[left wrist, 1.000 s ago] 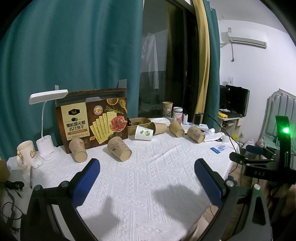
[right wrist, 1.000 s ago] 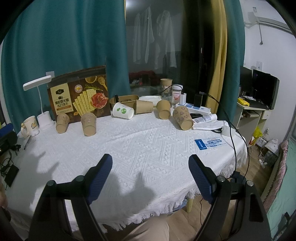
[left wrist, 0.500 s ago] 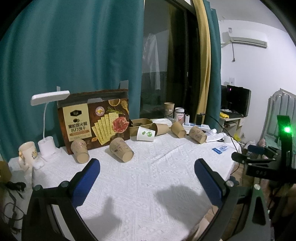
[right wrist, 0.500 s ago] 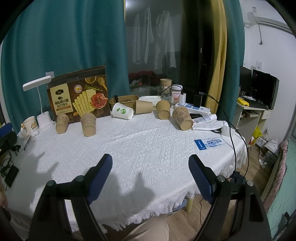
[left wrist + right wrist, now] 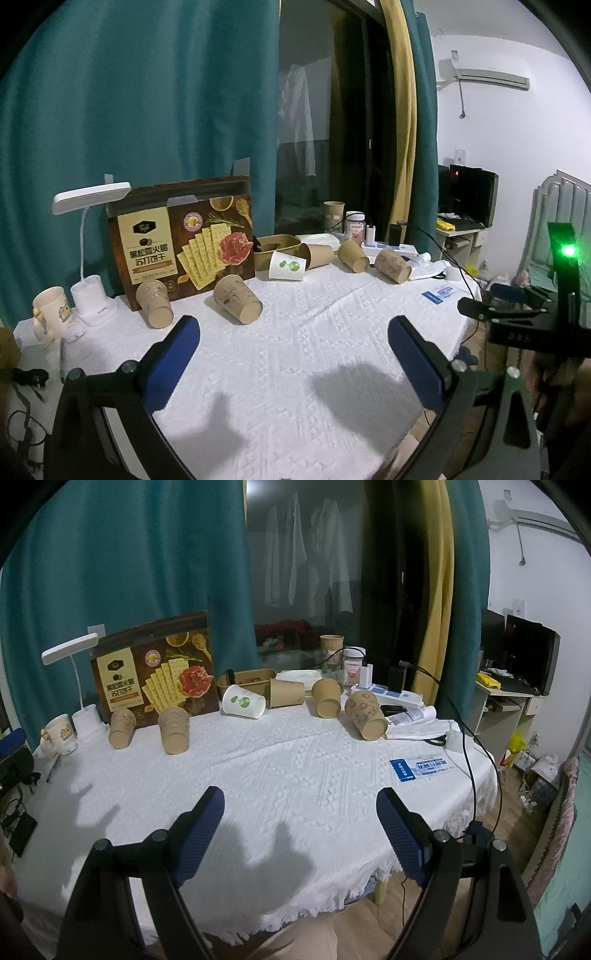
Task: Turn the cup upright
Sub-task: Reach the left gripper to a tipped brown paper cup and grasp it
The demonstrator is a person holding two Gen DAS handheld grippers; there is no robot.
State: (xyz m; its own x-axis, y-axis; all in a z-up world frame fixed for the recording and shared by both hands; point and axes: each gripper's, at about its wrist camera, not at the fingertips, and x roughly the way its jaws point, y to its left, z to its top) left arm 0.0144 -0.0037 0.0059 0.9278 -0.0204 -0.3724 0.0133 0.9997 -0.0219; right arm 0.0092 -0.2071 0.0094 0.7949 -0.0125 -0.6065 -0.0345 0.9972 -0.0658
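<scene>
Desk [image 5: 295, 768], white cloth, teal curtain behind. Brown paper cups [image 5: 175, 730] lie tipped along its far side, none grasped. Left hand-held gripper [image 5: 293, 354] and right hand-held gripper [image 5: 301, 827]: both spread, empty, scarcely moved since a second ago; flipping not begun.

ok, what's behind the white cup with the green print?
Behind the white cup: a brown paper bowl and a tipped brown cup. The bowl's contents and lower wall are hidden.

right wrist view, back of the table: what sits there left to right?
mug → lamp base → printed brown cup → second printed brown cup → white cup with green print → plain brown cup → next brown cup → printed cup on its side → blue card
</scene>
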